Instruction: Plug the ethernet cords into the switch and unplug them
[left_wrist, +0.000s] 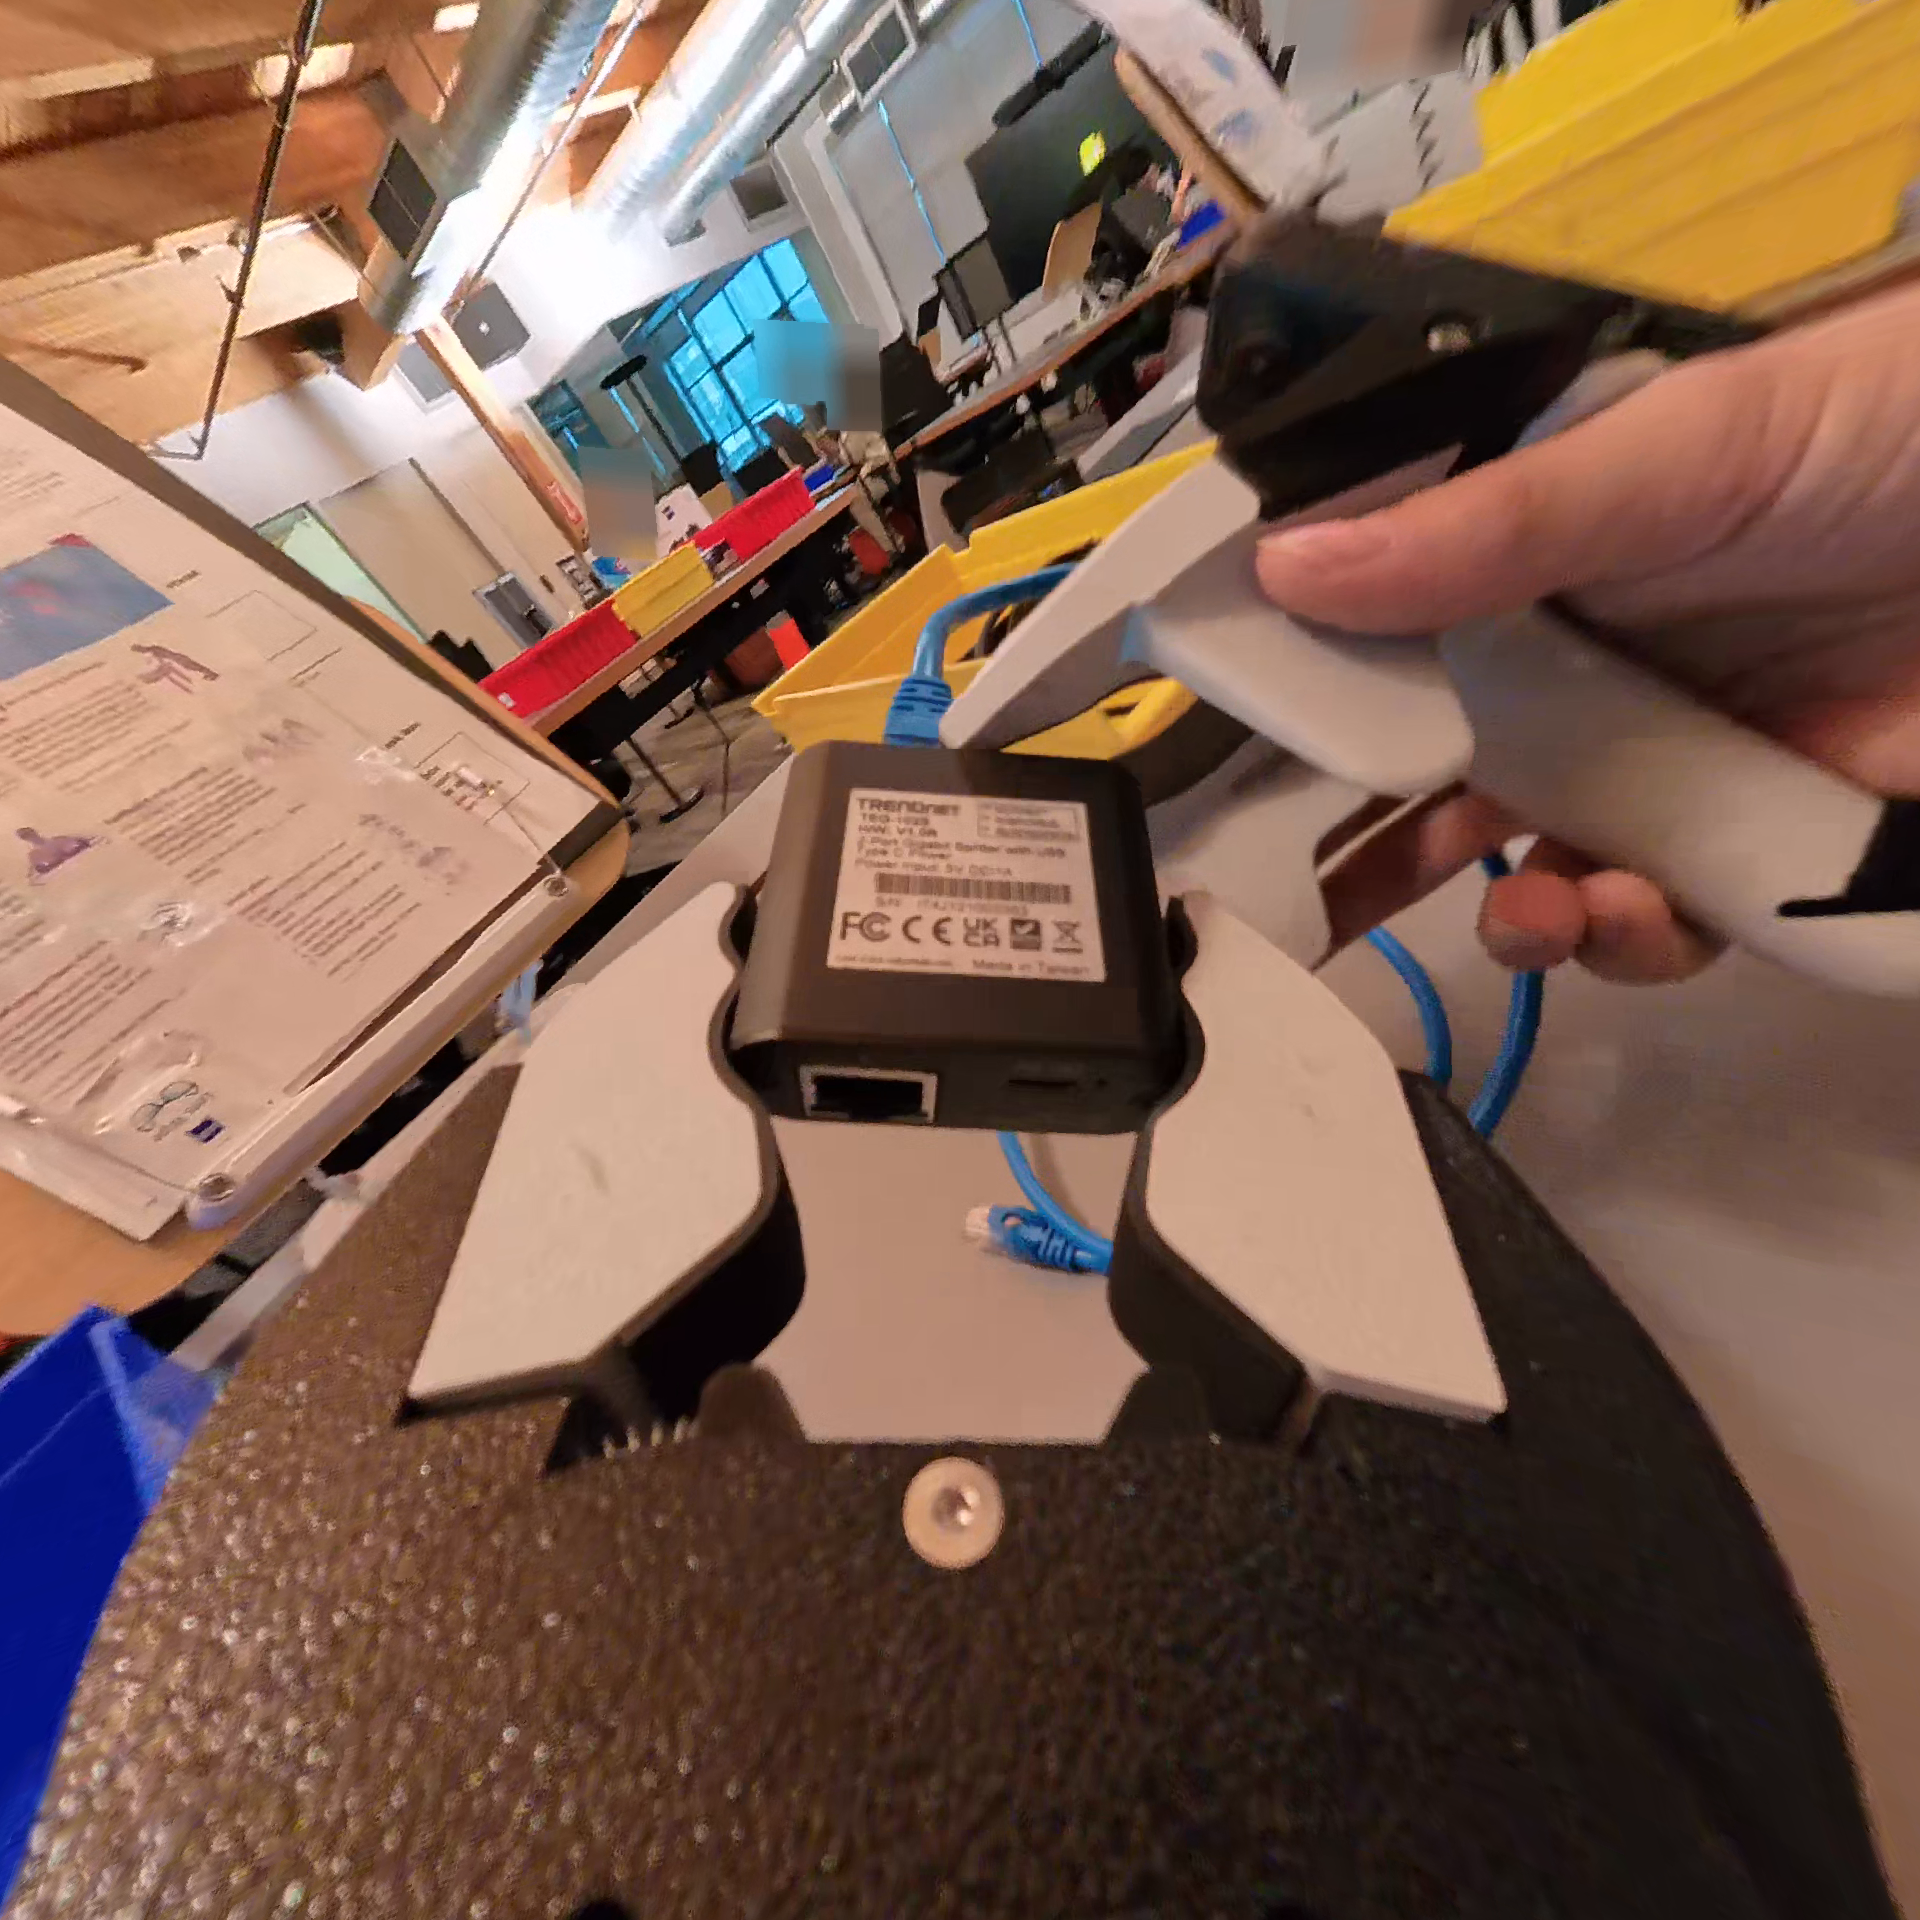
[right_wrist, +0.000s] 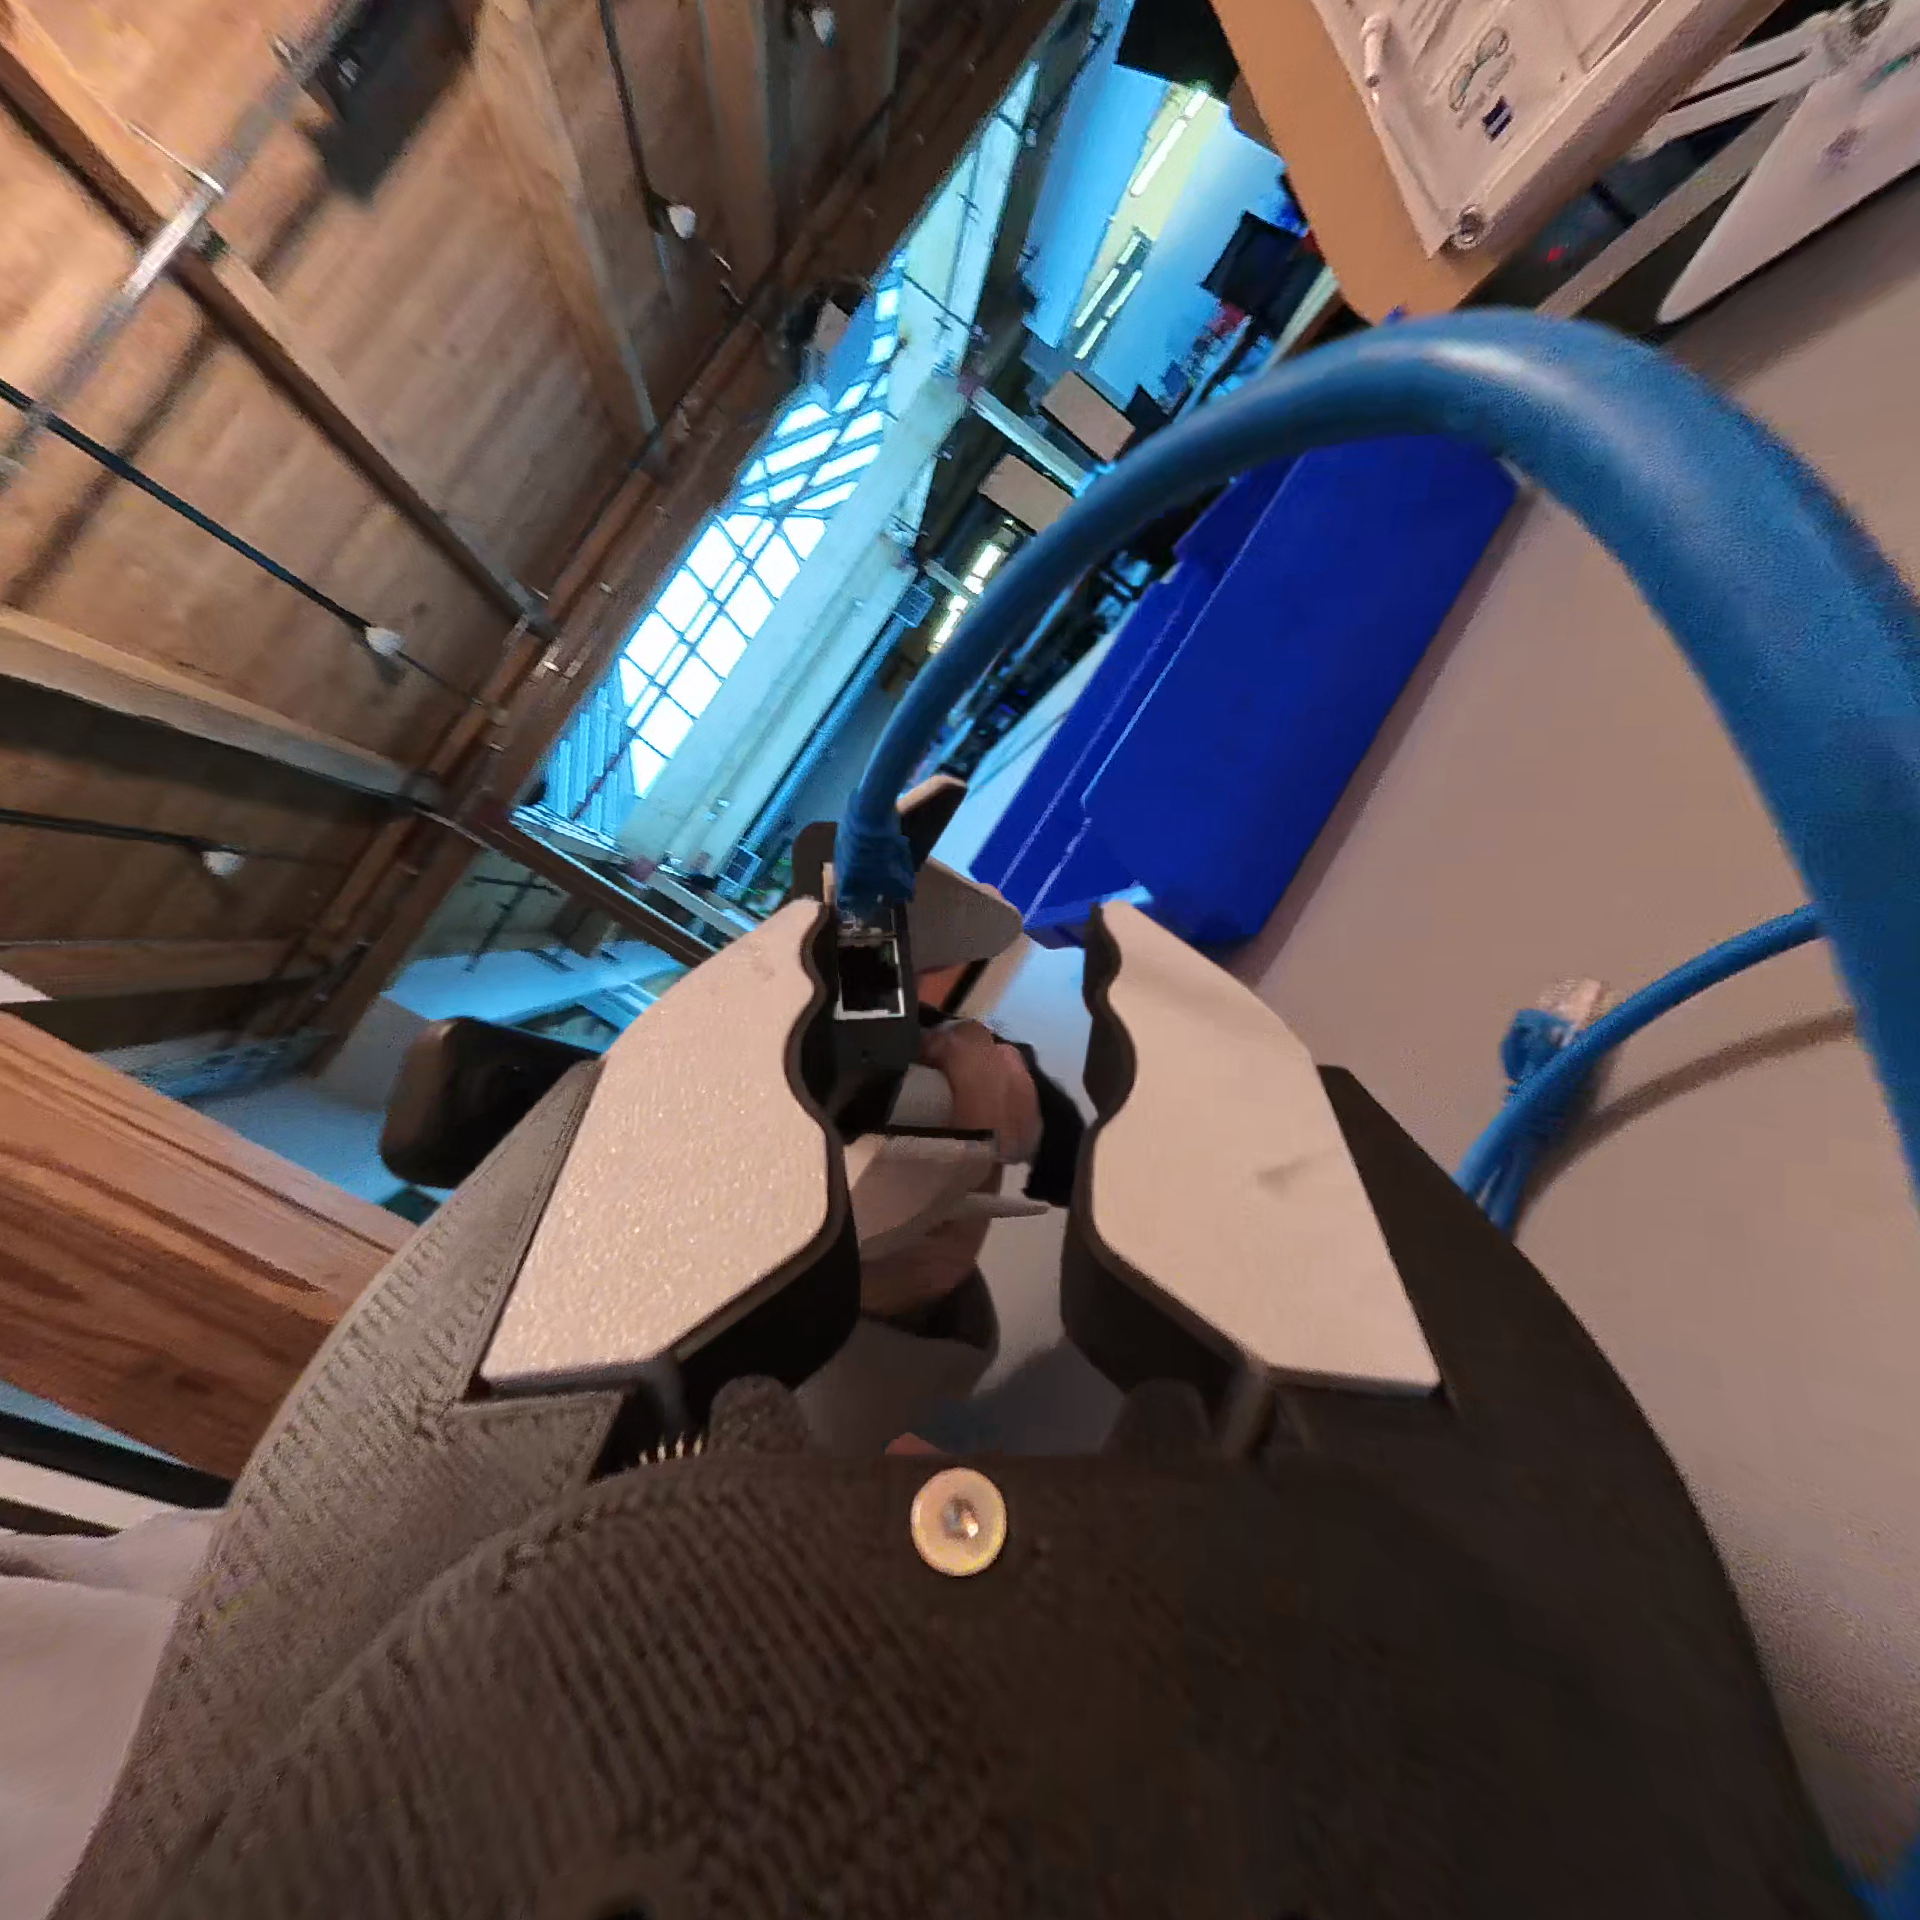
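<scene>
1. Left wrist view: the left hand-held gripper (left_wrist: 961, 987) clamps the black switch (left_wrist: 961, 914) at frame centre, label side up, one port facing the camera.
2. A blue cord (left_wrist: 920, 686) is plugged into the switch's far end; a loose plug (left_wrist: 1023, 1236) lies on the bench (left_wrist: 1662, 1299) below.
3. At upper right, a hand (left_wrist: 1621, 644) holds the right hand-held gripper (left_wrist: 997, 717) near that cord.
4. Right wrist view: the right hand-held gripper (right_wrist: 951, 977) is open and empty, the switch (right_wrist: 868, 997) just beyond its left finger.
5. The cord (right_wrist: 1351, 395) arcs from the switch to the right edge.
</scene>
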